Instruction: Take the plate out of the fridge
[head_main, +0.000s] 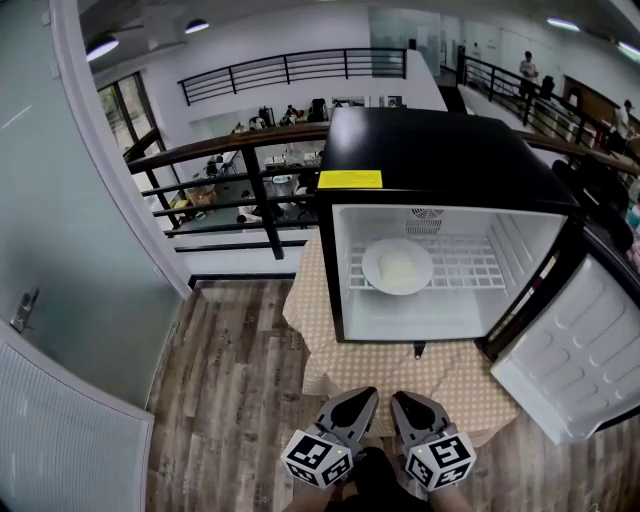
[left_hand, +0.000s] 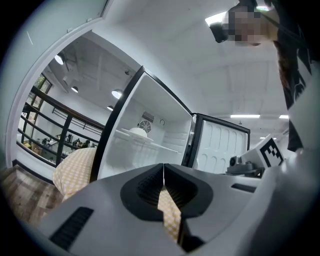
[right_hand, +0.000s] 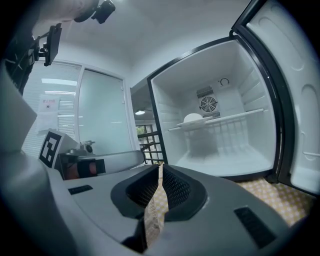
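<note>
A small black fridge (head_main: 440, 150) stands open on a table with a yellow checked cloth (head_main: 400, 375). Inside, a white plate (head_main: 397, 265) with a pale lump on it rests on the wire shelf (head_main: 470, 265). The plate (left_hand: 137, 133) shows far off in the left gripper view, and the plate (right_hand: 192, 119) likewise in the right gripper view. My left gripper (head_main: 367, 397) and right gripper (head_main: 403, 400) hang side by side in front of the table, well short of the fridge. Both are shut with nothing between the jaws.
The fridge door (head_main: 575, 345) swings open to the right. A dark railing (head_main: 220, 160) runs behind the fridge at the left. A frosted glass wall (head_main: 70, 250) stands at the left over wood flooring (head_main: 235, 390).
</note>
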